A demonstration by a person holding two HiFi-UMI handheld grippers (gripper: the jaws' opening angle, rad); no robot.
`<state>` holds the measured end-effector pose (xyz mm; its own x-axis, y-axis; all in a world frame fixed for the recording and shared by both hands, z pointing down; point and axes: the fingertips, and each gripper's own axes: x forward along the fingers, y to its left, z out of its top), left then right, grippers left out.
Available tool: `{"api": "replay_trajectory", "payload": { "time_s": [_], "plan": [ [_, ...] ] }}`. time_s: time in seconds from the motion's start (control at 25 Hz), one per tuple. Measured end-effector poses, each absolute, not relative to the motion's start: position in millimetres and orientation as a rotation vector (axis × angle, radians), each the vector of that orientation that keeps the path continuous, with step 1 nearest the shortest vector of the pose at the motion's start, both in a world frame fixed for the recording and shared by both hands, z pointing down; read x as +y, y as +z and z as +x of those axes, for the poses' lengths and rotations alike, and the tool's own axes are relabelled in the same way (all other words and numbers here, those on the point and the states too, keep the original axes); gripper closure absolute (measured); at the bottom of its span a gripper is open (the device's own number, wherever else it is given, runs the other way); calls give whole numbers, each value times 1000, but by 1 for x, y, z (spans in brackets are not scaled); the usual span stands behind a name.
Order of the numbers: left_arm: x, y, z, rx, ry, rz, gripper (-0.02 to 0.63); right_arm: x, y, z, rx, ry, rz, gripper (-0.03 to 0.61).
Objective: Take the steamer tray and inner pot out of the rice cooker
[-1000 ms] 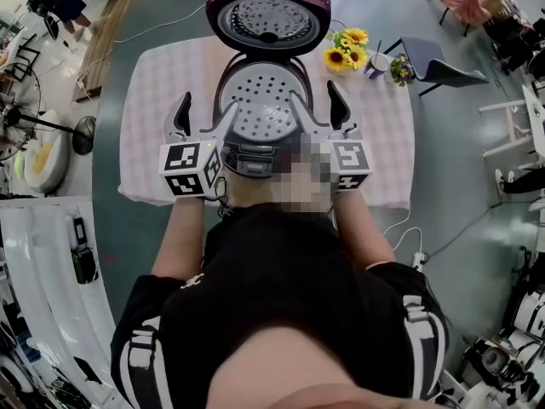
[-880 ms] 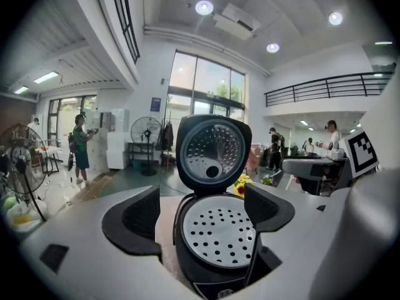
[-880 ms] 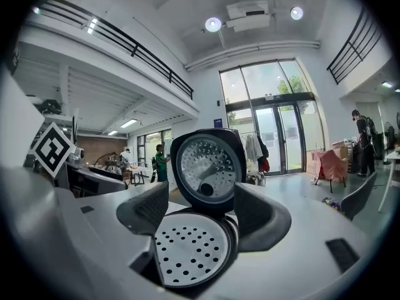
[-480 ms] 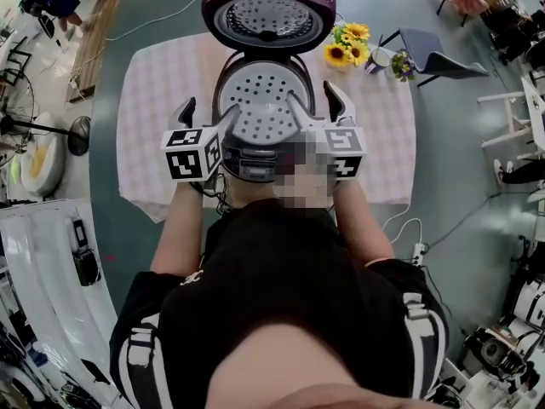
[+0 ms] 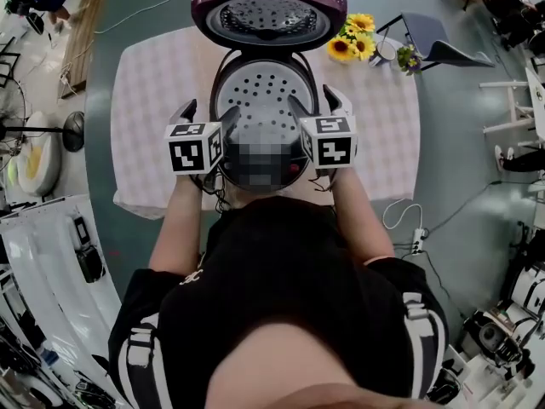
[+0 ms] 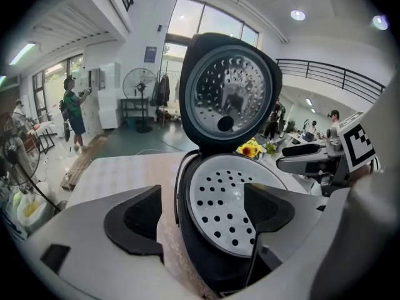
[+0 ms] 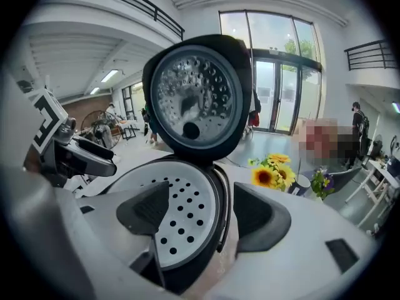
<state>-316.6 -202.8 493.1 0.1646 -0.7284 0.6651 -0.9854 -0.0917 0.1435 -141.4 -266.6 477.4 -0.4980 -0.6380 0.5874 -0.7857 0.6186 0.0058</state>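
steamer tray (image 5: 266, 96): matt plastic | inner lid (image 5: 268, 15): shiny metal | tablecloth (image 5: 157, 83): cloth

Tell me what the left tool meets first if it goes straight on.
Probably the rice cooker's rim, straddled by the open jaws of the left tool; steamer tray sits just inside. Depth unclear.

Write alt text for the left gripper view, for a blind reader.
The left gripper, fingers apart, frames the rim of an open rice cooker holding a perforated steamer tray. Its lid stands raised behind; the right gripper shows at right.
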Motion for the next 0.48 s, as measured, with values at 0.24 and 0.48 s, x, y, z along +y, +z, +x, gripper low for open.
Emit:
{"api": "replay_trajectory", "payload": {
  "time_s": [0.24, 0.48],
  "plan": [
    [-216, 522, -316, -1531, 666, 1834, 218, -278, 518, -134, -2102, 426, 1098, 279],
    [-224, 539, -330, -1503, 738, 1794, 219, -286, 537, -133, -2020, 464, 1065, 279]
  ]
}}
